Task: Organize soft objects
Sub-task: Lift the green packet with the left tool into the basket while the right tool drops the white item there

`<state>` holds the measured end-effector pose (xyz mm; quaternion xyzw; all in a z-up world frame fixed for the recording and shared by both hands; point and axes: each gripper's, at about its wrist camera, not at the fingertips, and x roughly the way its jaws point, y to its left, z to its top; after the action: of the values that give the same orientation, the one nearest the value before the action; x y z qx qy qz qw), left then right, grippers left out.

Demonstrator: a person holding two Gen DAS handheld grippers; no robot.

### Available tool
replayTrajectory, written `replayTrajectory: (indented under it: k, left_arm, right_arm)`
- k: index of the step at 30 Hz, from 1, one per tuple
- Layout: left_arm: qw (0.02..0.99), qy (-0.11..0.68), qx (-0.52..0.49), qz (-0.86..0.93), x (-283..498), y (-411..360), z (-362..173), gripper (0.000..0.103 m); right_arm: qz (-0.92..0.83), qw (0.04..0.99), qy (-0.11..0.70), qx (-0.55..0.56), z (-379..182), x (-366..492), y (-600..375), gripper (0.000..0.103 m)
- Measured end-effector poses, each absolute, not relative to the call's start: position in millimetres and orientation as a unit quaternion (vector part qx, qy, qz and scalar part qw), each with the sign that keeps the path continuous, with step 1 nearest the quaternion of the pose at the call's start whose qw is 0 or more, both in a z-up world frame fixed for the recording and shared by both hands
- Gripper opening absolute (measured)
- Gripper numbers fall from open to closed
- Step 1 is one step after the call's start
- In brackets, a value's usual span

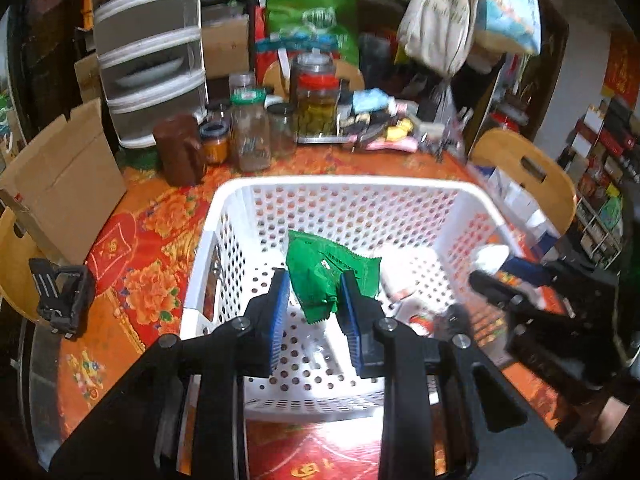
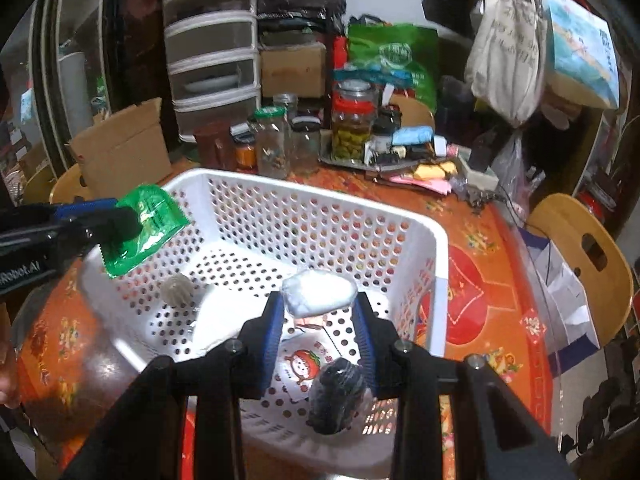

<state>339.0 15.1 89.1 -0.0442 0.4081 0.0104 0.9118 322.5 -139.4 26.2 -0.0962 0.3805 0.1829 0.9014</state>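
My left gripper (image 1: 314, 280) is shut on a crinkled green packet (image 1: 324, 268), held over the white perforated basket (image 1: 340, 184). From the right wrist view, that green packet (image 2: 146, 228) hangs above the basket's left rim (image 2: 304, 188), pinched by the left gripper (image 2: 120, 216). My right gripper (image 2: 319, 300) is shut on a soft white packet (image 2: 320, 286) above the basket's inside. It shows in the left wrist view as the right gripper (image 1: 486, 280) with the white packet (image 1: 492, 258). A pale fluffy ball (image 2: 178, 289), a tomato-print packet (image 2: 300, 364) and a dark wrapped bundle (image 2: 340, 392) lie in the basket.
The basket stands on a red and orange flowered tablecloth (image 1: 160, 240). Behind it are several glass jars (image 1: 250, 136), a brown canister (image 1: 178, 150), a cardboard box (image 1: 64, 176) and a plastic drawer unit (image 1: 152, 52). A wooden chair back (image 2: 584, 256) is at the right.
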Motion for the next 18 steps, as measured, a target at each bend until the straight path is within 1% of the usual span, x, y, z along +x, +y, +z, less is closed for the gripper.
replayTrajectory:
  k: [7,18]
  left_arm:
    - [0.894,0.444,-0.047,0.023,358,28,46,0.024]
    - [0.89,0.453,-0.055,0.02,362,31,29,0.026]
  right_arm:
    - [0.178,0.891,0.405,-0.102,5,337,-135,0.034]
    - [0.18,0.89,0.401,-0.119,-2,340,-124,0.035]
